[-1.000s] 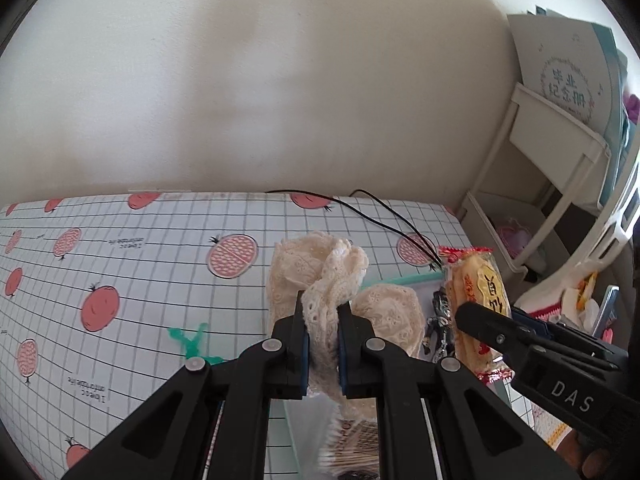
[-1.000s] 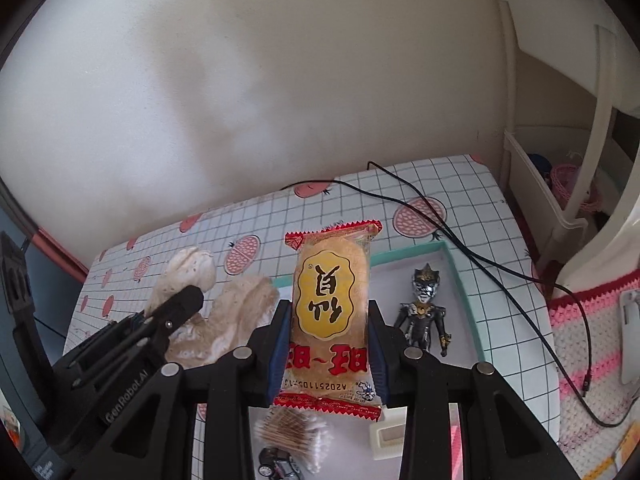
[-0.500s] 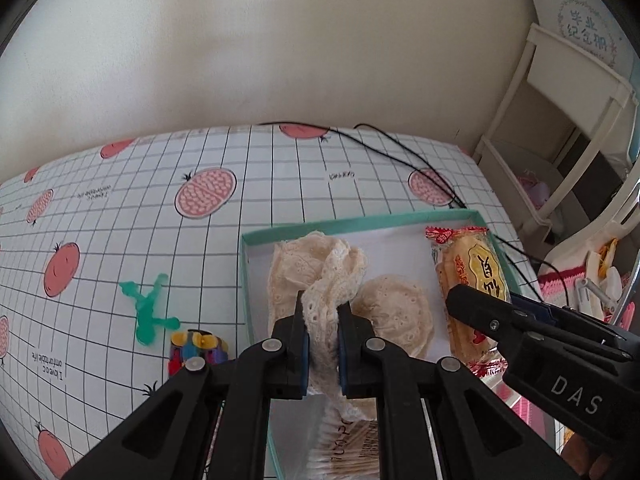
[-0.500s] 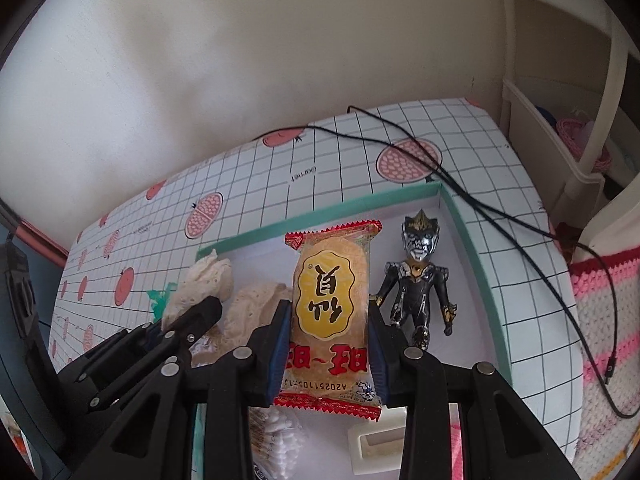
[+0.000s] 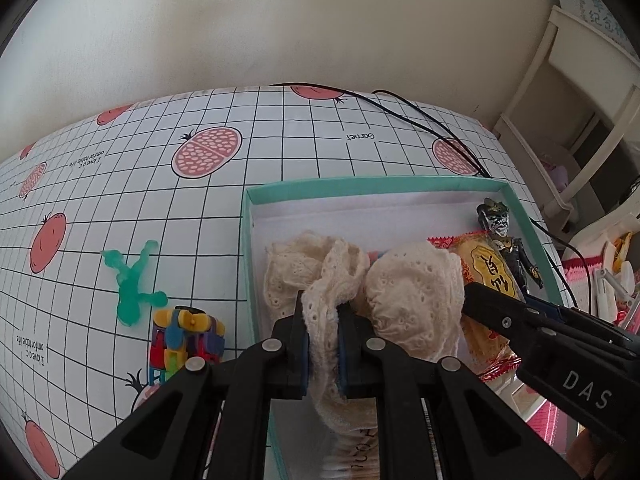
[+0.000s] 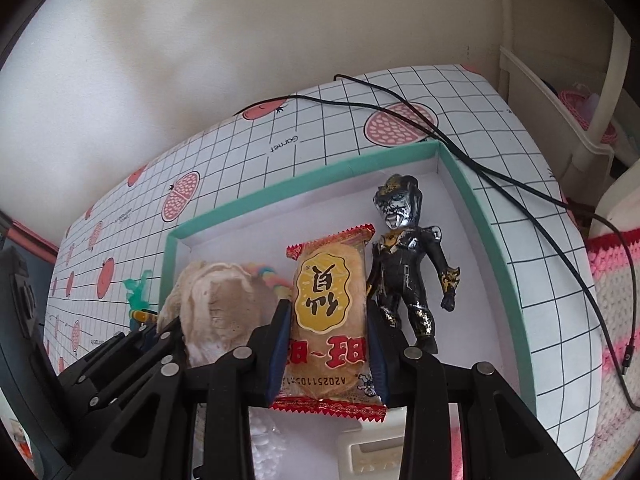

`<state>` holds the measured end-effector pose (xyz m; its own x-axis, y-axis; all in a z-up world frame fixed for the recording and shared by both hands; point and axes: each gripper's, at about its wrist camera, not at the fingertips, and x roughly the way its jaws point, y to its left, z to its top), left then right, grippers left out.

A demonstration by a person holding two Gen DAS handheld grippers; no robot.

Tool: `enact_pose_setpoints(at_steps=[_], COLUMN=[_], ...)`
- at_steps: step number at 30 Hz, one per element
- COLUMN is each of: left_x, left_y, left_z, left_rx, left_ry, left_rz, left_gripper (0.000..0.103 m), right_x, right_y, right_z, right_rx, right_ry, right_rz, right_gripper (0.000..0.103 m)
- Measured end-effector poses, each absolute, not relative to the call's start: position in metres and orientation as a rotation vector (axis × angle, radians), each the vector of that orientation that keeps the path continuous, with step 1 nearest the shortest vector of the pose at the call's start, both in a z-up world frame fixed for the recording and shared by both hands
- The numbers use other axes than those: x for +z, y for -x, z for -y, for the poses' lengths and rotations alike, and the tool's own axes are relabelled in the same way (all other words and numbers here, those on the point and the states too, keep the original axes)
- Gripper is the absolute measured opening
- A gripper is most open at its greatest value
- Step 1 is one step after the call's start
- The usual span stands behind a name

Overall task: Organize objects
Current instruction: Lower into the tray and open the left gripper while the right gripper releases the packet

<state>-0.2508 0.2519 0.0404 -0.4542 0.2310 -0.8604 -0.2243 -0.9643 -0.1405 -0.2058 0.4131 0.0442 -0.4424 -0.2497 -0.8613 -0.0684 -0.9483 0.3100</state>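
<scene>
Not much readable stuff here, tbh. The checked cover on the tabletop [image 5: 280,140] has "Garnet" printed upside down near the far edge, and a two-line bit on the left that reads something like "I love a comfortable life", also flipped. The right tongs [image 6: 328,354] have "DAS" in pale letters on the arm in the left wrist view. The snack packet [image 6: 328,320] has big Chinese characters, upside down: one pair in black on a yellow oval, "旺~旺" in red below, then a code starting "A2025110", with the rest hard to make out. The blue booklet [image 5: 600,8] top right has characters too blurry to read.
</scene>
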Motion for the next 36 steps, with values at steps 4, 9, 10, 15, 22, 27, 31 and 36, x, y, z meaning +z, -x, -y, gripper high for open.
enact_pose_setpoints(at_steps=[4,9,10,15,22,27,31,36], left_x=[0.043,0.051,0.052,0.058,0.073,0.084,0.093,0.102], left_y=[0.252,0.254,0.254,0.253,0.251,0.249,0.247,0.246], left_z=[-0.251,-0.25,-0.25,-0.25,-0.252,-0.249,-0.247,-0.245], left_rx=[2.462,2.434,2.429,2.406,2.409,2.411,2.416,2.427], left_ry=[1.469,1.475,1.478,1.481,1.457,1.434,1.401,1.371], left_rz=[0.015,0.021,0.02,0.039,0.039,0.052,0.055,0.058], left_gripper=[0.012,0.013,0.014,0.026,0.037,0.043,0.046,0.046], right_x=[0.045,0.047,0.047,0.053,0.072,0.087,0.095,0.102], right_y=[0.206,0.205,0.205,0.203,0.199,0.196,0.194,0.191], right_z=[-0.413,-0.412,-0.412,-0.412,-0.411,-0.413,-0.414,-0.413], right_rx=[-2.536,-2.539,-2.54,-2.541,-2.569,-2.596,-2.611,-2.618], right_ry=[-1.599,-1.607,-1.609,-1.597,-1.549,-1.502,-1.482,-1.46], right_rz=[0.459,0.44,0.436,0.435,0.417,0.418,0.421,0.417], right_gripper=[0.037,0.039,0.039,0.042,0.042,0.042,0.042,0.042])
